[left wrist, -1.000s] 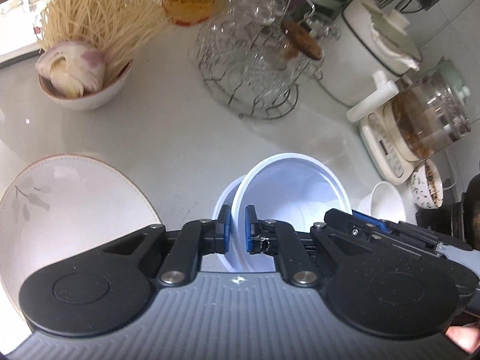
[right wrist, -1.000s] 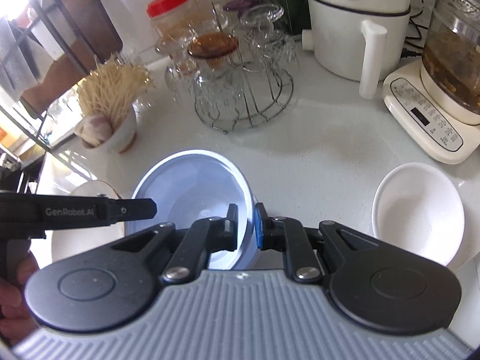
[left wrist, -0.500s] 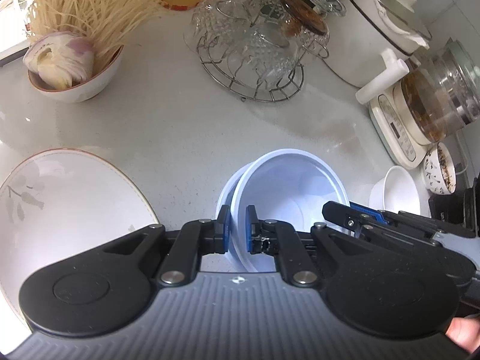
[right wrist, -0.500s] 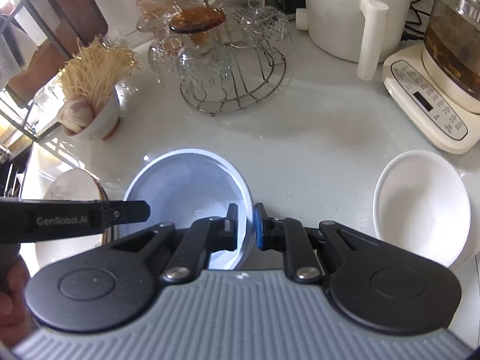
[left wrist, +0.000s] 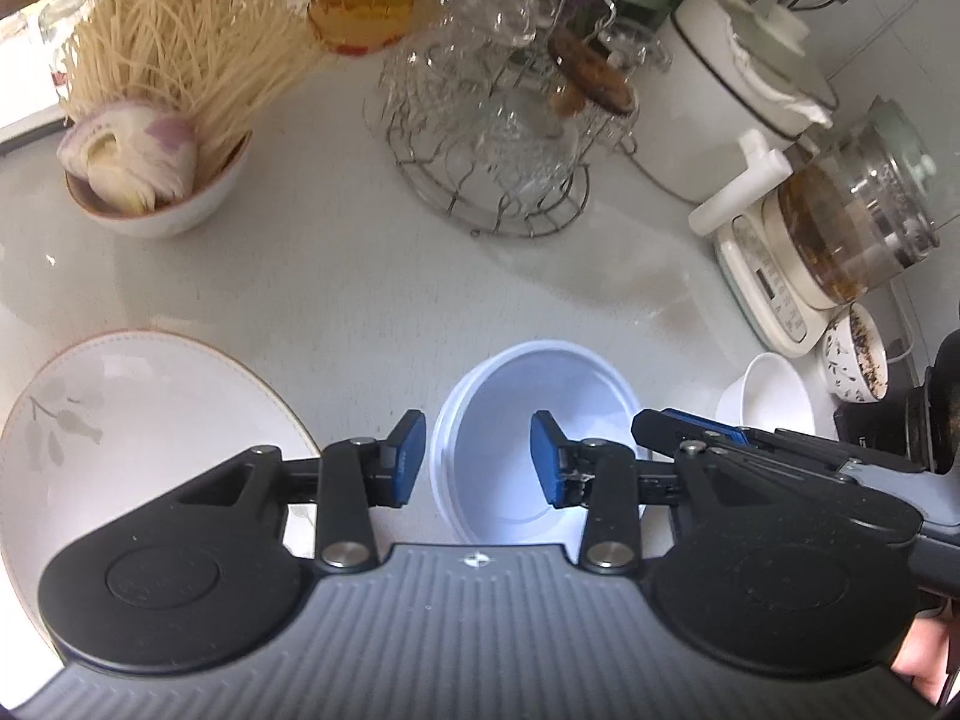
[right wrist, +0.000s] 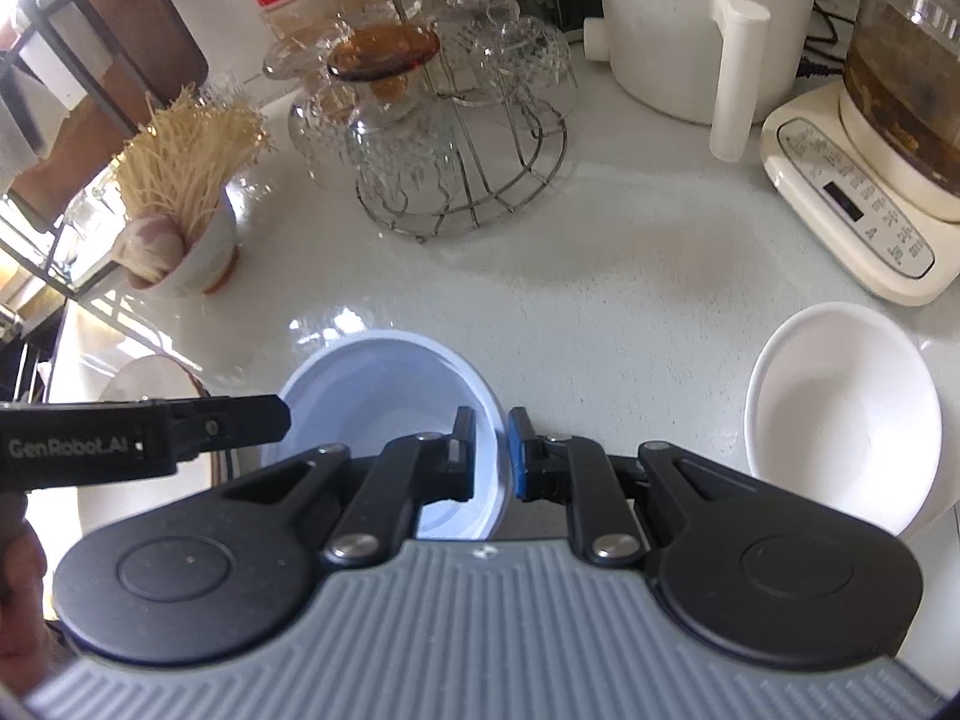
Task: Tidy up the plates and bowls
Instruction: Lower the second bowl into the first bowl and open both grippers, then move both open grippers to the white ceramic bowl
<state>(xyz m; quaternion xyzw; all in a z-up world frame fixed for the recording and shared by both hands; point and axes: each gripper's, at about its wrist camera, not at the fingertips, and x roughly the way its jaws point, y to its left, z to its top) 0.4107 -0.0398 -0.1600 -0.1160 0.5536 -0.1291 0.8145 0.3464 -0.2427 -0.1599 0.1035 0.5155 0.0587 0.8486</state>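
- Left wrist view: left claw [left wrist: 478, 459] spread wide, one pad either side of the near-left rim of the pale blue plastic bowl [left wrist: 528, 420], touching neither side as far as I can see. The bowl looks like two nested, a second rim showing on its left.
- Floral plate [left wrist: 138, 408] lies at the near left part of the bench [left wrist: 336, 276], just beside the blue bowl, nothing on it.
- Small white bowl [left wrist: 774, 390] stands toward the right edge, apart from the others; speckled cup [left wrist: 855, 354] just beyond it.
- Right wrist view: right claw [right wrist: 491, 453] pinched on the blue bowl's near-right rim, wall between the pads. Whether the bowl rests on the bench or is lifted, cannot tell.
- White bowl sits well right of it, empty.
- Noodle bowl [right wrist: 198, 240] at the far left, in use.
- Judgement: early to middle. Blue bowls appear stacked; white bowl and plate not yet gathered.
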